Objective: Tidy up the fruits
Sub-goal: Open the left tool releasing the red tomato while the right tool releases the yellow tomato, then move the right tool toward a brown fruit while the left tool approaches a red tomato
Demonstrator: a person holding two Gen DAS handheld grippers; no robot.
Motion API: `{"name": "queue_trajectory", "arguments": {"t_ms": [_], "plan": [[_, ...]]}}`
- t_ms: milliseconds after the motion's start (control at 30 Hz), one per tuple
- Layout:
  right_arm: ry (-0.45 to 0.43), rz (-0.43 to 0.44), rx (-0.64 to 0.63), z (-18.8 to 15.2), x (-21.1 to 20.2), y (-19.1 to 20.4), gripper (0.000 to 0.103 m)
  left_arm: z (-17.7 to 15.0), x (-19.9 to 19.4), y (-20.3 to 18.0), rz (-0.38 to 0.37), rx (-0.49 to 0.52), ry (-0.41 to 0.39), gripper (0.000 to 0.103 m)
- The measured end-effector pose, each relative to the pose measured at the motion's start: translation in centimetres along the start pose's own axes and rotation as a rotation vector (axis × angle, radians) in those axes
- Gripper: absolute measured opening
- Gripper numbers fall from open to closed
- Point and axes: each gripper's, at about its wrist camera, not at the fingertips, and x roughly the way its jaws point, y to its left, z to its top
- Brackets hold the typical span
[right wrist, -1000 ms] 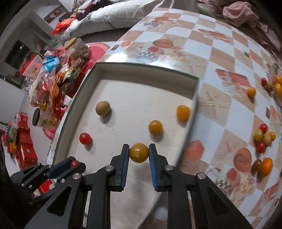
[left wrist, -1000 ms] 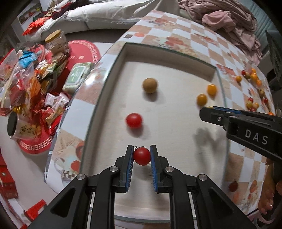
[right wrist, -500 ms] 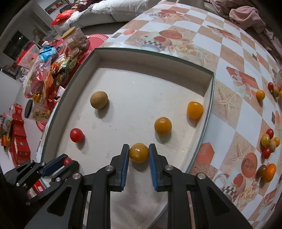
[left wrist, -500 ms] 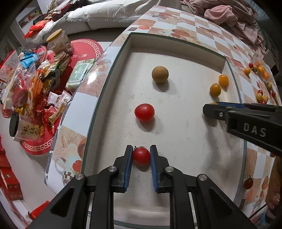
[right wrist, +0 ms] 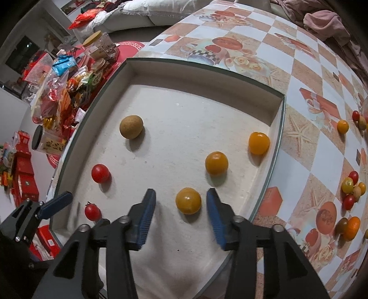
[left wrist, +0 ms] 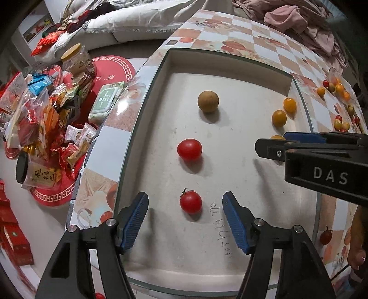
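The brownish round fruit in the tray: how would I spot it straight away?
Find the shallow white tray on the checkered table. The brownish fruit sits at its far left, beyond two red tomatoes. It is the only dull, tan, rough-skinned one; the others are glossy.

Place: a home living room.
Seating: sofa [left wrist: 128, 20] with white cushions.
Table: checked, fruit-patterned tablecloth [right wrist: 306, 76].
Floor: snack packets [left wrist: 46, 119], jars [left wrist: 76, 59], red mat [left wrist: 112, 69].
Clutter: pink clothes [left wrist: 303, 20].

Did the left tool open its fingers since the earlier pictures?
Yes. The left tool now stands open, and its fingers no longer touch the red tomato, which rests on the tray.
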Motion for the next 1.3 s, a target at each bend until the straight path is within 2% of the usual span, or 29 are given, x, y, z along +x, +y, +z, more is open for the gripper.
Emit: {"name": "queue_trajectory", "arguments": {"t_ms": [33,100,167,400,667,900,1033,1300], "plan": [[-0.001,0.004,0.000,0.0,-0.2,0.0,0.056,0.0,-0.1,0.0,-0.001,0.000,0.001,0.068],[-0.008,0.011,0.002,0.1,-0.6,0.1,0.074,0.0,-0.2,-0.1,0.000,0.005,0.003,0.068],[-0.027,0.022,0.009,0.2,-1.5,0.1,0.079,0.1,-0.5,-0.3,0.005,0.014,0.001,0.068],[-0.076,0.027,0.056,0.5,-4.1,-1.3,0.080,0.9,-1.4,-1.6,0.006,0.050,-0.010,0.068],[-0.112,-0.009,0.146,-1.1,-6.5,-5.3,0.083,1.9,-2.6,-5.1,-0.023,0.116,-0.027,0.068],[-0.124,-0.068,0.291,-4.6,-8.5,-11.4,0.083,2.7,-3.7,-9.3,-0.083,0.166,-0.042,0.068],[-0.116,-0.115,0.391,-8.0,-9.6,-15.4,0.083,2.7,-4.4,-12.2,-0.122,0.214,-0.050,0.068],[-0.074,-0.199,0.538,-14.0,-10.2,-21.3,0.083,0.0,-5.3,-17.1,-0.177,0.319,-0.012,0.068]]}}
